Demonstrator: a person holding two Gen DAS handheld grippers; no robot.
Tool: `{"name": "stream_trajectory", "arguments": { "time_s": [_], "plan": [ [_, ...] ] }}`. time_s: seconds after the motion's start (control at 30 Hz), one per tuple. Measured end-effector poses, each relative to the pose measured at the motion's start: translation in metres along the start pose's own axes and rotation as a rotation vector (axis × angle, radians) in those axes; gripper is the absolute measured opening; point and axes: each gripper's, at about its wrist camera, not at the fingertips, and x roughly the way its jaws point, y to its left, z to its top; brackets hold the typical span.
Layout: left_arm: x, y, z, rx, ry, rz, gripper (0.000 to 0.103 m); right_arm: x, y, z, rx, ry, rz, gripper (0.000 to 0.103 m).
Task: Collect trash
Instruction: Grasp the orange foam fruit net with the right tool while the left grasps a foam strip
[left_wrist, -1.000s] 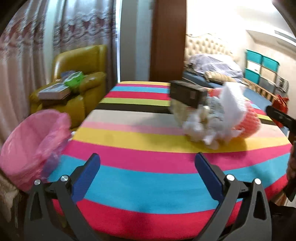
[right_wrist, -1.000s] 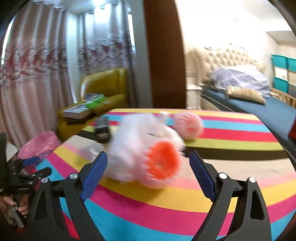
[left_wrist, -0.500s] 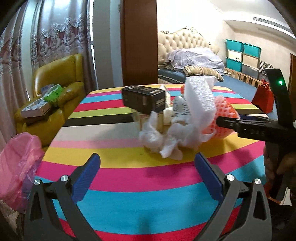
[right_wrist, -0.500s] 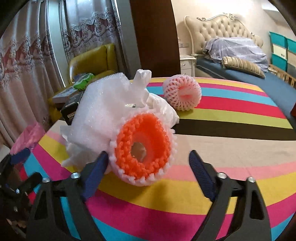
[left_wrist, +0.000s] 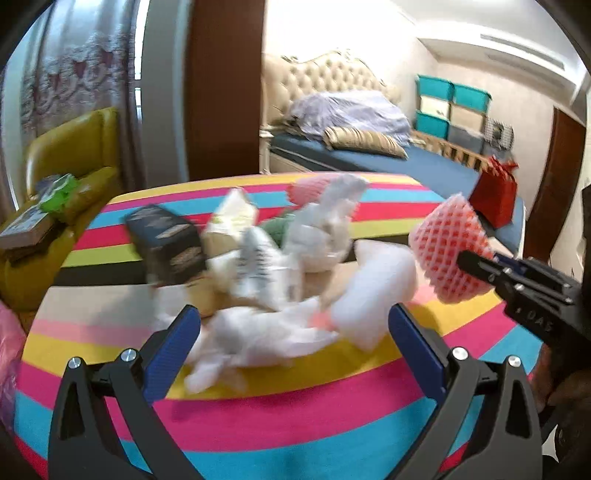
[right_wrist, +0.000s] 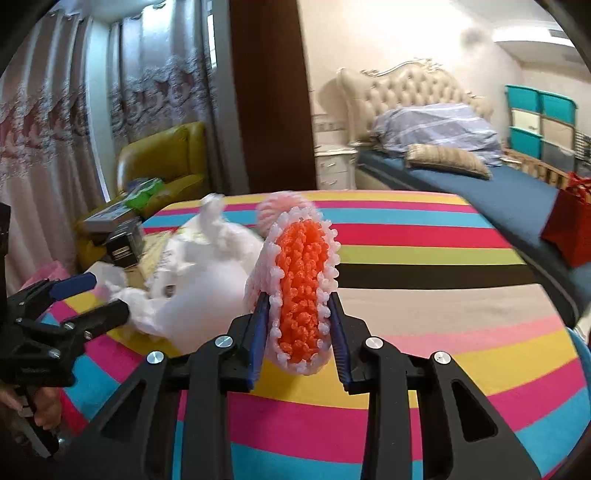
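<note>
Closer now than a second ago, the left gripper (left_wrist: 291, 332) stands wide before the crumpled white foam wrap and paper heap (left_wrist: 266, 328) on the striped tabletop (left_wrist: 295, 417); it should nose in low and bite one piece, sparing the black carton (left_wrist: 166, 242). From the right wrist, the right gripper (right_wrist: 299, 332), whose jaws have just been closing, squeezes the orange-and-pink foam fruit net (right_wrist: 301, 291) flat; lift straight up, since bare cloth lies rightward to the edge.
</note>
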Motion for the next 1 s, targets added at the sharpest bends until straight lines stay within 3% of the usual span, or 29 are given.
{"name": "stream_trajectory", "arguments": {
  "time_s": [0.3,0.4,0.5,0.53,0.57,0.6,0.87,1.0],
  "plan": [
    [0.03,-0.07,-0.007,0.206,0.039,-0.068,0.095,-0.018,-0.054,-0.009,0.081,-0.016,-0.06,0.032],
    [0.054,-0.082,-0.003,0.246,0.089,-0.079,0.091,-0.023,-0.064,-0.012,0.104,-0.015,-0.066,0.032],
    [0.08,-0.084,0.001,0.269,0.161,-0.076,0.082,-0.027,-0.07,-0.013,0.11,-0.019,-0.064,0.032],
    [0.086,-0.085,0.0,0.273,0.186,-0.082,0.073,-0.028,-0.07,-0.013,0.111,-0.02,-0.063,0.032],
    [0.091,-0.087,-0.002,0.277,0.208,-0.088,0.049,-0.028,-0.07,-0.014,0.11,-0.02,-0.061,0.032],
    [0.094,-0.087,-0.002,0.278,0.226,-0.097,0.038,-0.029,-0.07,-0.015,0.109,-0.018,-0.06,0.032],
    [0.049,-0.079,-0.008,0.278,0.062,-0.093,0.036,-0.023,-0.045,-0.02,0.059,0.006,-0.024,0.032],
    [0.029,-0.062,-0.013,0.212,-0.013,-0.07,0.036,-0.023,-0.027,-0.021,0.024,0.013,0.004,0.032]
  ]
}}
